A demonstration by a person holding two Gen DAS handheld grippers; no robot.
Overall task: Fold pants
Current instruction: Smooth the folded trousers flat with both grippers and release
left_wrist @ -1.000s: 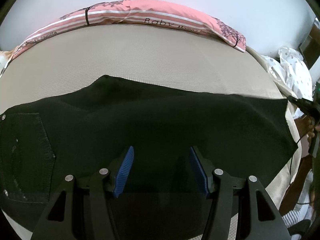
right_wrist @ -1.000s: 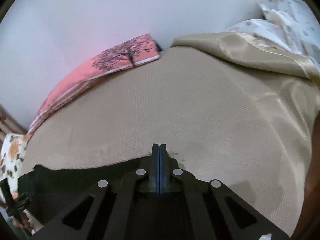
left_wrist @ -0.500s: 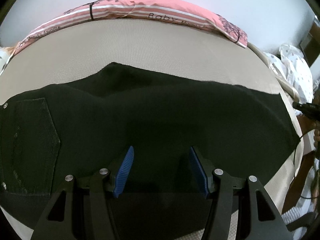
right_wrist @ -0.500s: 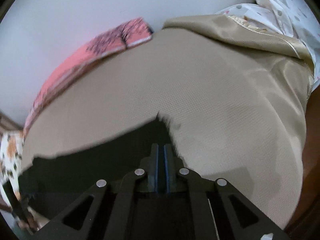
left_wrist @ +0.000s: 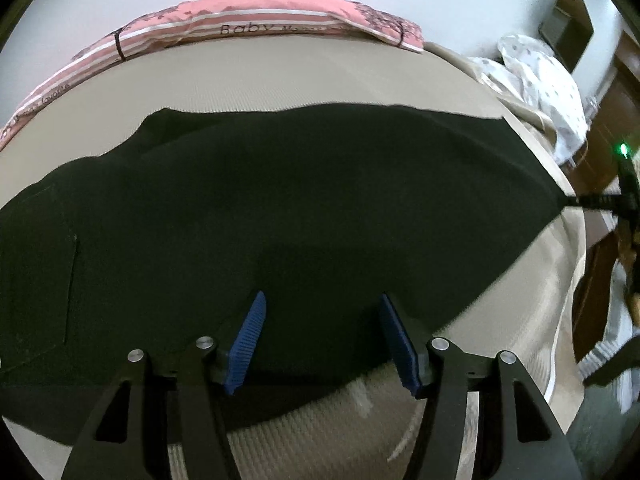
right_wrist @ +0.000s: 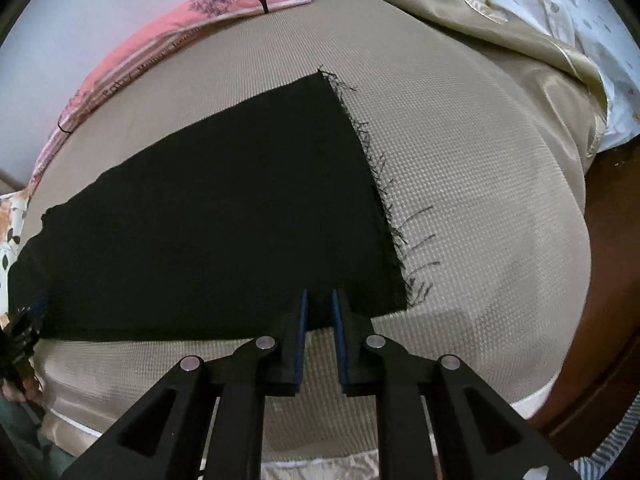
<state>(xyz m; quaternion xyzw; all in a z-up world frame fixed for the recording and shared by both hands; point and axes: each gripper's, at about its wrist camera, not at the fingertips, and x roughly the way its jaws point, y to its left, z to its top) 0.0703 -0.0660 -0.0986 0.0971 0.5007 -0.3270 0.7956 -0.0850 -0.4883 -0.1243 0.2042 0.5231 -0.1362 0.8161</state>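
On the bed: a pair of black pants (right_wrist: 224, 216) lies spread flat across the tan mattress cover (right_wrist: 472, 184), the legs stacked one on the other, the frayed hem (right_wrist: 376, 176) toward the right side and the pocket end (left_wrist: 36, 280) toward the left.
Along the far edge: a pink striped pillow (left_wrist: 248, 20); at the right corner, a loose white spotted sheet (right_wrist: 592, 20).
Left gripper (left_wrist: 320, 336): jaws spread wide over the near edge of the pants at mid-length; nothing is between the blue pads (left_wrist: 248, 340).
Right gripper (right_wrist: 319, 312): jaws opening, only a narrow gap so far; the near corner of the hem lies in that gap, and whether the pads are clear of it cannot be told.
Stage (judged): legs laid together; the crosswise fold is not yet made.
Risk 1: cloth snagged on a ribbed pad could be dragged as the right gripper pulls away, skewing the hem, if the gap is too narrow at that point.
Risk 2: a pinch taking only the top leg would split the two layers on lifting.
Risk 3: the loose hem threads may catch in the pads.
Risk 4: a jaw dug too deep could pick up the mattress cover along with the pants.
Risk 5: unequal travel of the two hands would leave a slanted fold.
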